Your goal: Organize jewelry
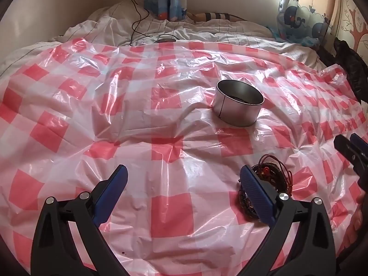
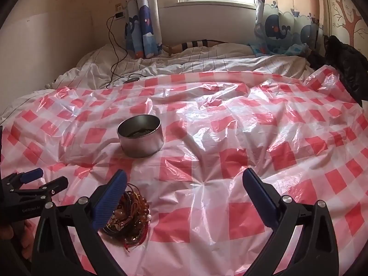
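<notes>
A bed by a window is covered with a red and white checked plastic sheet [image 2: 207,218], and on it a round metal tin [image 2: 140,135] stands open, well apart from a tangled pile of bracelets [image 2: 131,214] that lies nearer to the camera. The left gripper [image 1: 184,191] and the right gripper [image 2: 184,195] both have their jaws spread wide and hold nothing, so I judge that the picking step is only beginning. Something dark seems to lie already inside the tin, though I cannot tell what; the next move calls for lowering one gripper around a bracelet, pinching it and carrying it to the tin.
</notes>
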